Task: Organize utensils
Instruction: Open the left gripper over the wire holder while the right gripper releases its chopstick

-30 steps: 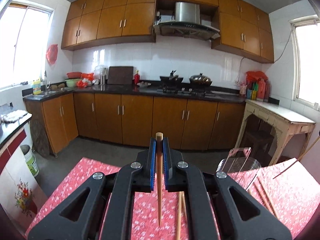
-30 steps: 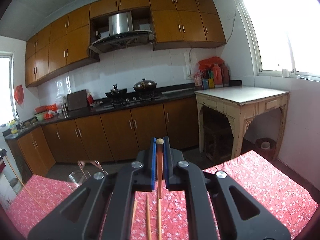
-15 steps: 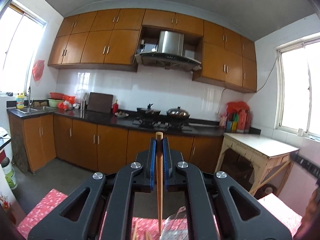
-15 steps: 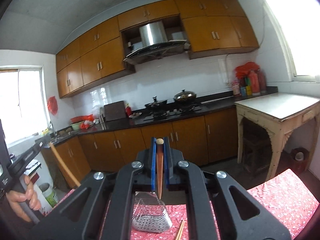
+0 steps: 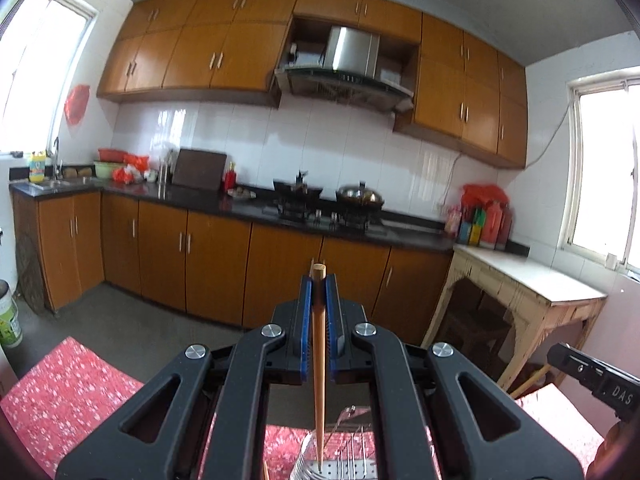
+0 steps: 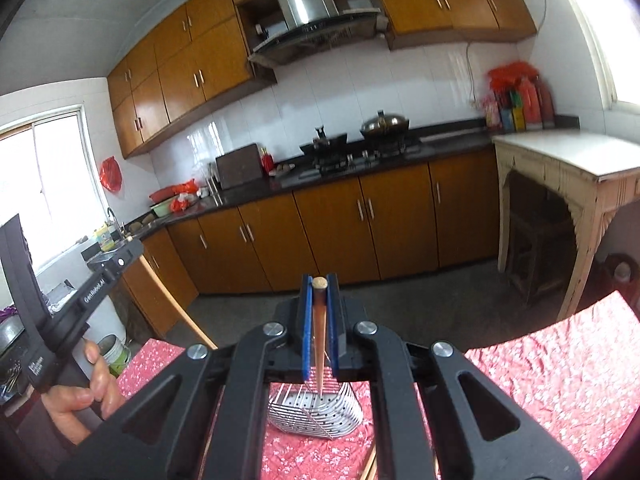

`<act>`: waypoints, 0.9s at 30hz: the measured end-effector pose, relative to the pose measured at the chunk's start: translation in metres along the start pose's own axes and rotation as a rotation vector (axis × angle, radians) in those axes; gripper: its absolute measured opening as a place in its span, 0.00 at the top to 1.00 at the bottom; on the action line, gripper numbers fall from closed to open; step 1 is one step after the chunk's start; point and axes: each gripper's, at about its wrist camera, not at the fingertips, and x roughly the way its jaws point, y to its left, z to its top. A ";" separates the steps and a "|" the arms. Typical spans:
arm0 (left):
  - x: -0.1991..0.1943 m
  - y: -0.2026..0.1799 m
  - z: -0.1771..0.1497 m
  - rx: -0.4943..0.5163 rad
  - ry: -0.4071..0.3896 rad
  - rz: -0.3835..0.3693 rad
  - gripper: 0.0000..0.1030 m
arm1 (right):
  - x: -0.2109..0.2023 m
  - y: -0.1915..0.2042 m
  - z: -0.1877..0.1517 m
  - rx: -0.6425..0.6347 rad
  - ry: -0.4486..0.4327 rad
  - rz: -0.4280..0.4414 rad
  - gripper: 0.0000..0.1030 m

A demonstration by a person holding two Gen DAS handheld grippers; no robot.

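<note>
My left gripper (image 5: 319, 280) is shut on a wooden chopstick (image 5: 319, 380) that hangs point down over the metal utensil holder (image 5: 340, 464) at the bottom edge. My right gripper (image 6: 319, 284) is shut on another wooden chopstick (image 6: 319, 344), its tip just above the same wire holder (image 6: 316, 414), which stands on the red floral tablecloth (image 6: 540, 368). The left gripper and its chopstick also show at the left of the right wrist view (image 6: 120, 258).
Loose chopsticks (image 6: 370, 466) lie on the cloth near the holder. The red cloth (image 5: 68, 392) ends at the table's far edge; beyond it are floor, wooden cabinets and a pale side table (image 5: 532, 284). The right gripper's body (image 5: 592, 376) shows at the right edge.
Both grippers have moved closer to the utensil holder, still holding their chopsticks; the holder now sits right under both chopstick tips.
</note>
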 end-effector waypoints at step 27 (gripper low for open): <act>-0.019 0.030 -0.003 0.000 0.066 0.062 0.66 | -0.019 -0.024 -0.025 0.058 -0.004 -0.057 0.68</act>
